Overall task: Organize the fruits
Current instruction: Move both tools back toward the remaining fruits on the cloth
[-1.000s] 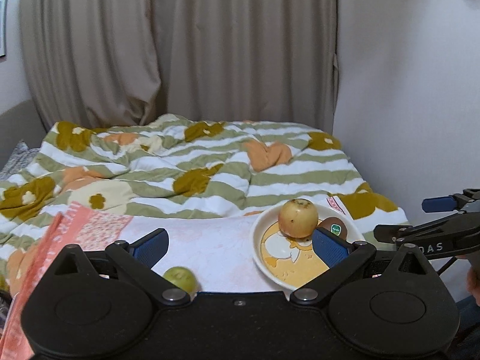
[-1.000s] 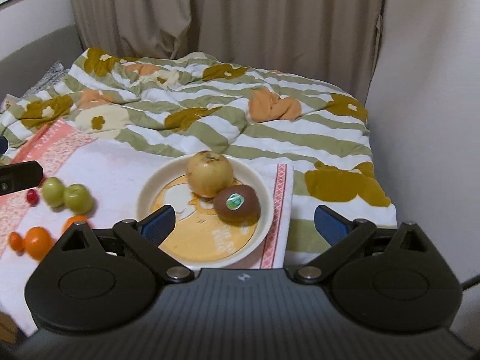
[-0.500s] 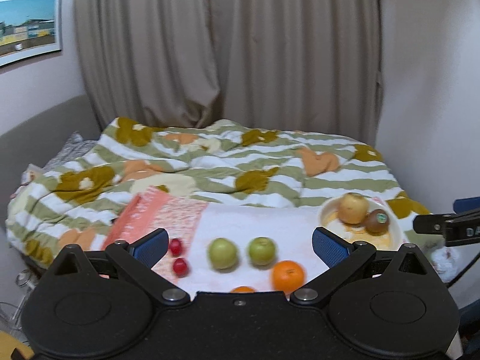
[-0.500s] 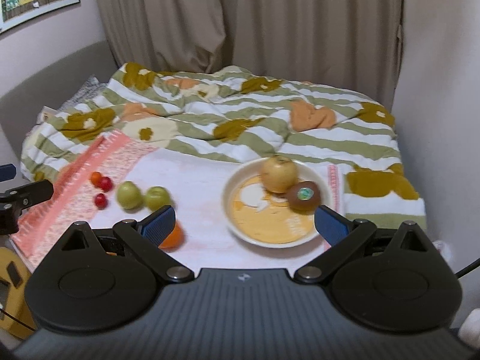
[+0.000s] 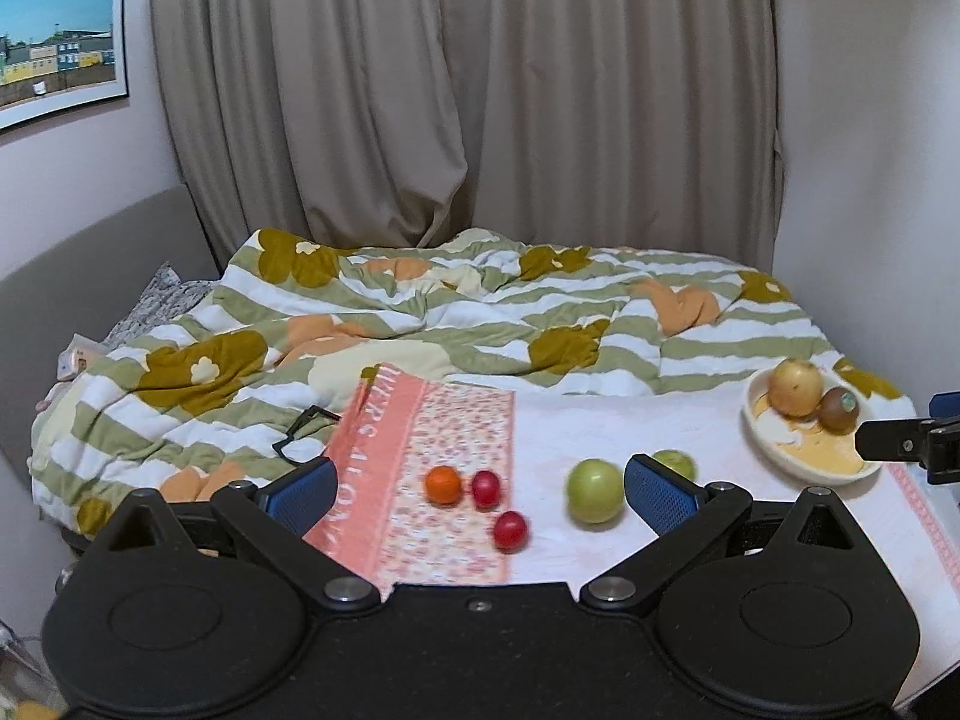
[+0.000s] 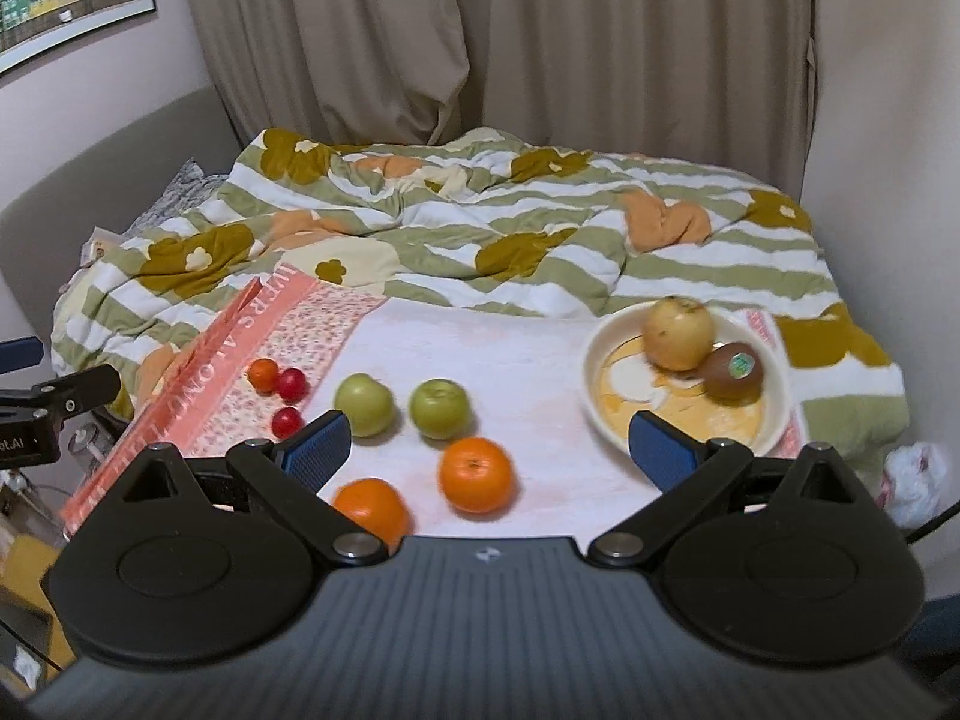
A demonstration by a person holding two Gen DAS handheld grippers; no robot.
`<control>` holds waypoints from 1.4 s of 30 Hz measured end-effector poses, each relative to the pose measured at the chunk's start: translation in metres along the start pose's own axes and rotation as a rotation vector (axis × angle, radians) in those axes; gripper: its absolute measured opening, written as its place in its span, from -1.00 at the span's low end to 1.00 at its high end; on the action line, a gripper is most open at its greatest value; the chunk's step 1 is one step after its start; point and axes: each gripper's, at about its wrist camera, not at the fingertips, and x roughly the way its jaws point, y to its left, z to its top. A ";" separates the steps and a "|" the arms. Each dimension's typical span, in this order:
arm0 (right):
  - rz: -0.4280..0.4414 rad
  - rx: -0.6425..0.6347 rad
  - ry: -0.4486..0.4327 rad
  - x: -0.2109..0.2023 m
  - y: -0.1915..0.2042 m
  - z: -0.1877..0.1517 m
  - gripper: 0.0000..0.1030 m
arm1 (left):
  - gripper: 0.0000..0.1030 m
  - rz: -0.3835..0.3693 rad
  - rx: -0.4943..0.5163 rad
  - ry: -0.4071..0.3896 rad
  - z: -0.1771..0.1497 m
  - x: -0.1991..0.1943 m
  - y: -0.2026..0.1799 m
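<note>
Left wrist view: pulled back and swung left since a second ago, from close over the plate (image 5: 774,441) to facing the loose fruit on the towel (image 5: 600,420) spread over the bed. Left hand-held gripper (image 5: 480,483) spread, empty. Counted here: two green apples (image 5: 594,489), two red tomatoes (image 5: 510,531), one small orange tomato (image 5: 444,484).

Right wrist view: likewise backed off. Right hand-held gripper (image 6: 489,450) spread, empty. Two oranges (image 6: 476,474), two green apples, three tomatoes loose; one yellow apple (image 6: 678,333) and one kiwi (image 6: 733,371) plated. Probably choosing the next fruit.
</note>
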 end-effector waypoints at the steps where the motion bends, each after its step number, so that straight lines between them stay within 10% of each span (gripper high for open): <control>1: -0.003 0.011 0.003 0.005 0.007 0.000 1.00 | 1.00 -0.006 0.007 0.004 0.000 0.005 0.008; 27: -0.158 0.154 0.154 0.163 0.096 -0.009 1.00 | 0.87 -0.175 0.170 0.229 -0.016 0.198 0.084; 42: -0.113 0.218 0.212 0.200 0.092 -0.012 0.87 | 0.30 -0.247 0.233 0.310 -0.025 0.247 0.062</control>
